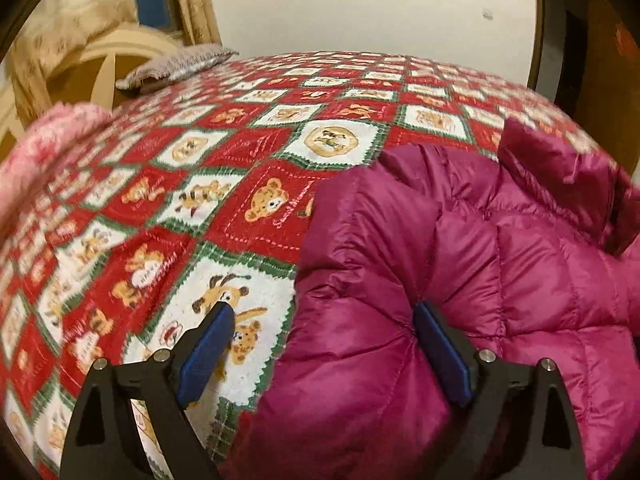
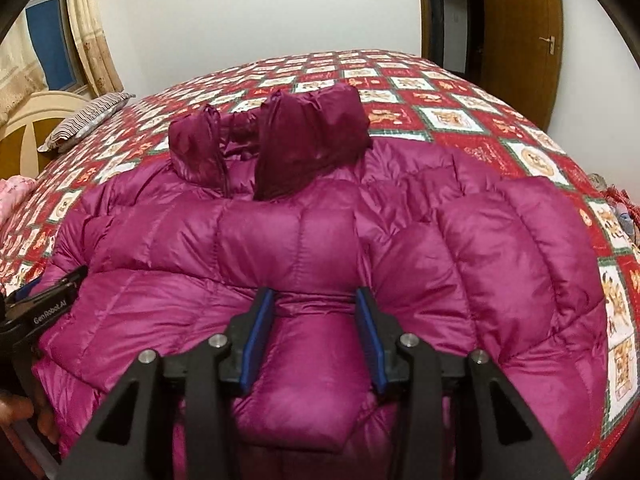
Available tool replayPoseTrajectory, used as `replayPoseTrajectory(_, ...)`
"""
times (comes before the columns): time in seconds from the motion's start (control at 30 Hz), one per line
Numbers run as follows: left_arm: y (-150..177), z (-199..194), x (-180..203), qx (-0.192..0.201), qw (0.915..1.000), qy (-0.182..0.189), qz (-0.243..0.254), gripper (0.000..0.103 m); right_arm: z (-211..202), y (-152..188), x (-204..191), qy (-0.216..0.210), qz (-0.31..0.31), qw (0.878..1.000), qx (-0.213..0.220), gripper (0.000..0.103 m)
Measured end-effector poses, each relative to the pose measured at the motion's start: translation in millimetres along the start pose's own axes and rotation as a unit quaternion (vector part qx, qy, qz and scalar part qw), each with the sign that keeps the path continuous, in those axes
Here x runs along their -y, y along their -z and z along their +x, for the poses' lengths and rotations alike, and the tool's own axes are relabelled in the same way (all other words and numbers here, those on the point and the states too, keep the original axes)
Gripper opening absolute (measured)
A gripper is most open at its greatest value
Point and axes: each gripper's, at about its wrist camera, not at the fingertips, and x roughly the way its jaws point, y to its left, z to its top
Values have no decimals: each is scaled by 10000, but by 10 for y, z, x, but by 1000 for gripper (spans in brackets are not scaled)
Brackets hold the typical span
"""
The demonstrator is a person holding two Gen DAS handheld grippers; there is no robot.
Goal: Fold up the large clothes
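A magenta puffer jacket [image 2: 320,240] lies spread on the bed, its darker hood [image 2: 312,136] at the far end. My right gripper [image 2: 316,296] hangs over the jacket's near middle, jaws apart with a fold of padded fabric between the blue pads. My left gripper [image 1: 324,312] is at the jacket's left edge [image 1: 360,280], jaws wide open, one pad over the quilt and the other against the jacket. The left gripper's body shows at the left of the right wrist view [image 2: 44,312].
A red, white and green bear-print quilt [image 1: 200,200] covers the bed. A striped pillow [image 2: 88,116] and a pale headboard [image 2: 32,128] are at the far left, a pink cloth [image 1: 48,140] at the left edge. A wooden door [image 2: 520,40] stands at the back right.
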Motion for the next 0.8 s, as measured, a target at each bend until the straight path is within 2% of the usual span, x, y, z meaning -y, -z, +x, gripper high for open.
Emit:
replayPoseTrajectory(0.1,22,-104,-124,211,9991,94,-354,92,-55,-50,70,-96,204,9996,-165,49)
replayPoseTrajectory(0.17,31,-183,-148,417,9981,-56,-455,92,-144,-157,140,-96,467,9988,-65,51)
replayPoseTrajectory(0.27,32,-235,-80,542,9976,-276,-321,92,-241,-477,235,-143,923,9953,276,54)
replayPoseTrajectory(0.37,27,-239,-23,567,9972,-445,-175,92,-142,-821,249,-206,1163,9926,291,68)
replayPoseTrajectory(0.53,34,-268,-3,668,9969,-407,-97,92,128,-1153,147,-161,1276,9917,47,68)
replayPoseTrajectory(0.6,36,-297,12,746,9965,-373,-65,92,194,-1182,80,-79,1196,9928,-26,72)
replayPoseTrajectory(0.8,32,-276,50,701,9963,-500,5,92,382,-1227,-4,251,1004,9944,-228,72)
